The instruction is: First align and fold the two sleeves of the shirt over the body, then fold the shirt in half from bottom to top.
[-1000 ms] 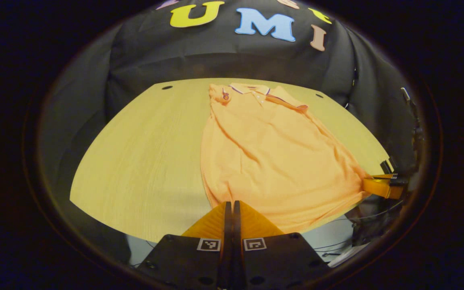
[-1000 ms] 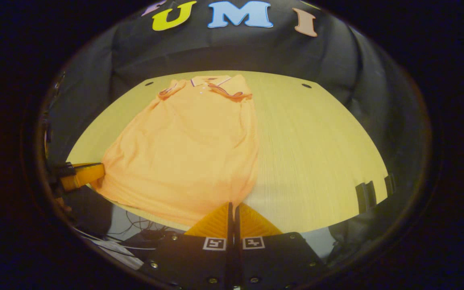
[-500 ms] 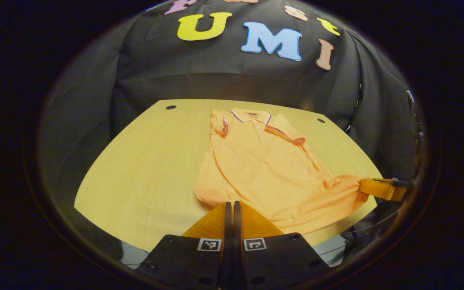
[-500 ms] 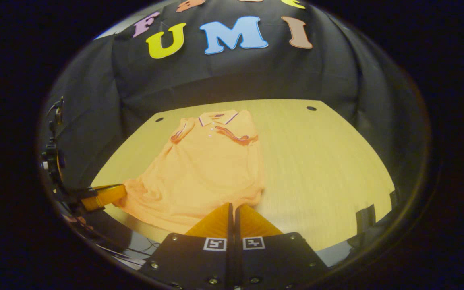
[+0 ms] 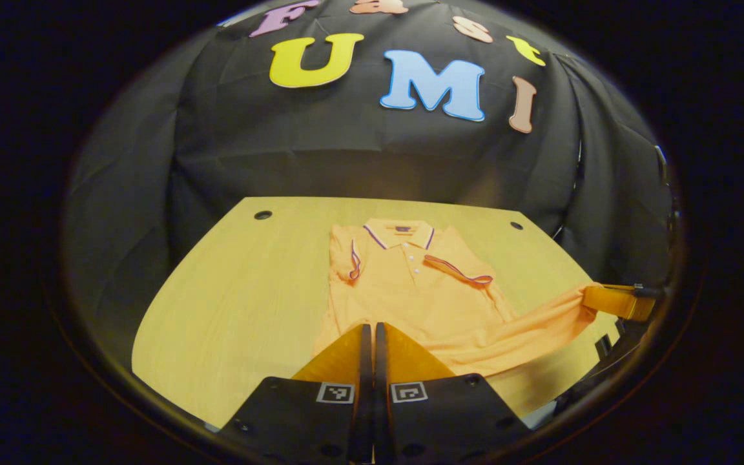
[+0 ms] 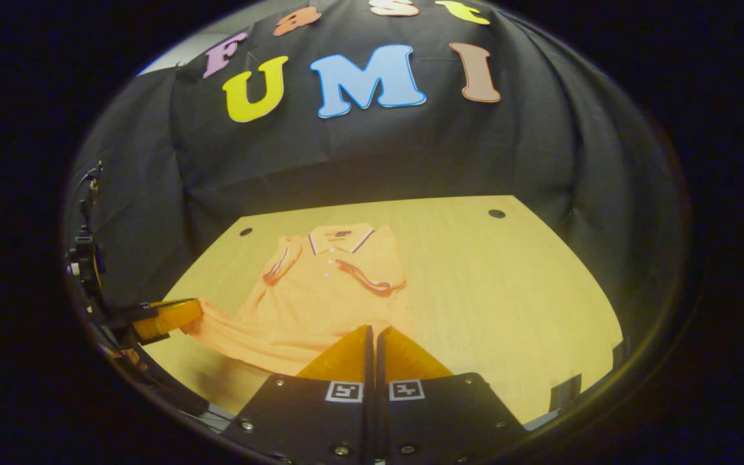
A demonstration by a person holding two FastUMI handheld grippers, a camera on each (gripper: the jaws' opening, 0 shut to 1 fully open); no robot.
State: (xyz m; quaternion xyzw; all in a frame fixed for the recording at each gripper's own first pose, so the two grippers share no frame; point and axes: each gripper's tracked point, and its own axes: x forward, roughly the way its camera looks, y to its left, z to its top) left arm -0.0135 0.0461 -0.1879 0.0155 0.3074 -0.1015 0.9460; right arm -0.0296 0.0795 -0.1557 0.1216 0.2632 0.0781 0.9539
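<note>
My left gripper (image 5: 368, 336) and right gripper (image 6: 372, 337) each pinch a bottom corner of the orange shirt (image 5: 411, 284), fingers pressed together on the hem. Since a second ago I have carried the hem up and toward the collar (image 5: 399, 232). Both sleeves already lie folded over the body on the wooden table (image 5: 236, 290); the bottom-to-top fold is roughly halfway.
</note>
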